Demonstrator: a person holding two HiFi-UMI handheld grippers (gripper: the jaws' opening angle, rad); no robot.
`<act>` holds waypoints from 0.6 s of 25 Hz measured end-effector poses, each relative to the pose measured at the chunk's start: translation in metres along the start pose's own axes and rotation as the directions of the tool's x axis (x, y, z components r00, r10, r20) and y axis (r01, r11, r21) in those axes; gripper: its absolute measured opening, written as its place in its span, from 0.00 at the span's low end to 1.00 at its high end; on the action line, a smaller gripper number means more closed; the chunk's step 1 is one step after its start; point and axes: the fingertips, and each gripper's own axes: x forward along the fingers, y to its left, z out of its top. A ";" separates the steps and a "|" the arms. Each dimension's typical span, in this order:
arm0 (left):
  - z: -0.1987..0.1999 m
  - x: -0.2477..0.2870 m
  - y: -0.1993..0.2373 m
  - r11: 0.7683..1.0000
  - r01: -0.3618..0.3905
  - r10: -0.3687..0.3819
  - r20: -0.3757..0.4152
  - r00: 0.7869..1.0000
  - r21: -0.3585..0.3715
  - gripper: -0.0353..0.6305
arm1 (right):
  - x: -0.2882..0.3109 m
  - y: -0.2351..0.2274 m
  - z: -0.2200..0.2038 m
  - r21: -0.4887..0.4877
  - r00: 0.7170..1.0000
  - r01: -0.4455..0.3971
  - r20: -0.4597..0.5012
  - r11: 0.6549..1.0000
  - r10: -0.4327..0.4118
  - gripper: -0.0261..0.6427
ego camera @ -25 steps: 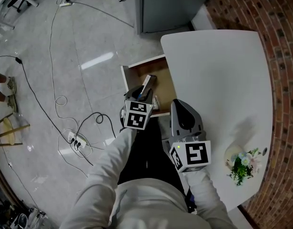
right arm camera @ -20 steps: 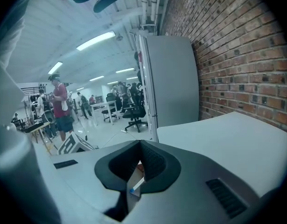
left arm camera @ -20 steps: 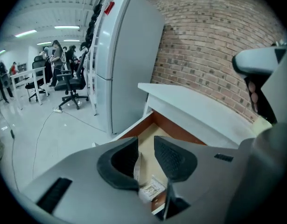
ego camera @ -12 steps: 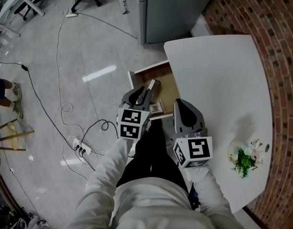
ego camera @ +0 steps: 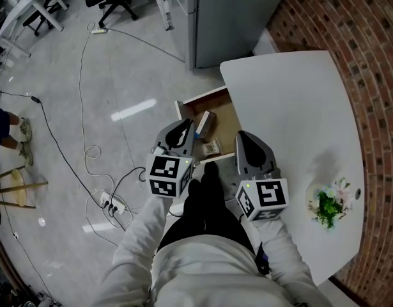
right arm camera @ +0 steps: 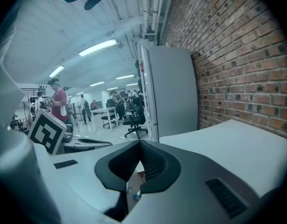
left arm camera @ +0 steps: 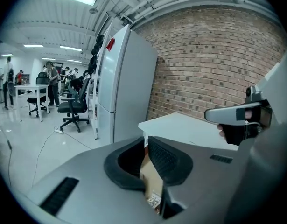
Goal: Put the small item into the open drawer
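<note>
Head view: the small item (ego camera: 204, 124) now lies in the open drawer (ego camera: 183, 107) at frame centre, apparently released, while the left gripper (ego camera: 183, 132) draws back, jaws closing on nothing, so placement looks done.

Head view: cam up top, looking fwd and steeply down (nearly plumb) on the white table (ego camera: 292, 107), the open drawer (ego camera: 223, 121), the floor (ego camera: 87, 75) and the fridge (ego camera: 234, 11) top. Left gripper view: cam low, facing roughly level over the drawer twd the fridge and brick wall (ego camera: 349, 31). Right gripper view: same setup, close beside it, aimed much the same way. All 3 share fridge, wall and table. Both gripper views glimpse the drawer close below.
</note>
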 end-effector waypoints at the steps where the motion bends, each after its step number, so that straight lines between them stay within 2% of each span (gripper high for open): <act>1: 0.003 -0.005 0.000 1.000 -0.001 0.001 0.007 1.000 0.001 0.11 | -0.001 0.000 0.002 -0.005 1.000 0.000 0.003 1.000 0.000 0.08; 9: 0.030 -0.046 -0.001 0.999 0.003 -0.006 0.084 0.996 0.036 0.09 | -0.013 0.008 0.007 -0.029 1.000 -0.012 0.008 1.000 0.012 0.08; 15: 0.042 -0.072 0.005 1.000 -0.020 0.017 0.134 0.991 0.020 0.08 | -0.018 0.016 0.012 -0.063 1.000 -0.018 0.013 0.998 0.019 0.08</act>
